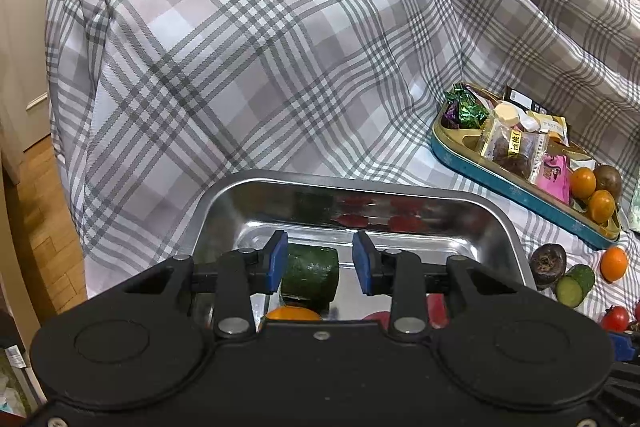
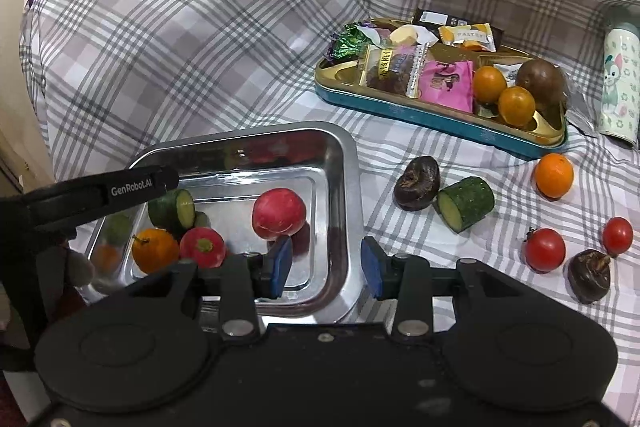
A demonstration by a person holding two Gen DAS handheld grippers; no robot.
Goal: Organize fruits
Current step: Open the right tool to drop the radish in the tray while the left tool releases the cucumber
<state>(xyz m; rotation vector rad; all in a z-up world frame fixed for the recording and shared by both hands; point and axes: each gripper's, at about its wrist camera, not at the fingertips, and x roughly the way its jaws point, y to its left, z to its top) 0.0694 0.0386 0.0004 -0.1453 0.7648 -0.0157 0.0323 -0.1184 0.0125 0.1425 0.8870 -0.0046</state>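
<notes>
Left gripper (image 1: 320, 261): jaws spread over the steel tray (image 2: 344, 163), a cucumber chunk (image 1: 311, 273) lying between the blue pads (image 1: 278, 259), nearer the left one; contact could not be told.
Right gripper (image 2: 326, 267): jaws spread and empty, straddling the tray's right rim near the front corner.
Inside the tray: the cucumber chunk (image 2: 172, 207) at the left, a small orange (image 2: 154, 249) in front of it, a red radish (image 2: 202, 247) just beside the orange, a second red radish (image 2: 279, 213) toward the tray's middle.
Right of the tray, on the plaid cloth (image 2: 200, 27): a dark water chestnut (image 2: 416, 183) touching a second cucumber piece (image 2: 466, 203); farther right an orange (image 2: 554, 175), two cherry tomatoes (image 2: 545, 250) (image 2: 617, 235) and another water chestnut (image 2: 590, 275).
Behind and right of the tray: a teal snack tin (image 2: 440, 115) holding wrapped sweets, two small oranges (image 2: 516, 105) and a brown kiwi (image 2: 540, 79).
Far right of the tin: a patterned bottle (image 2: 620, 79).
</notes>
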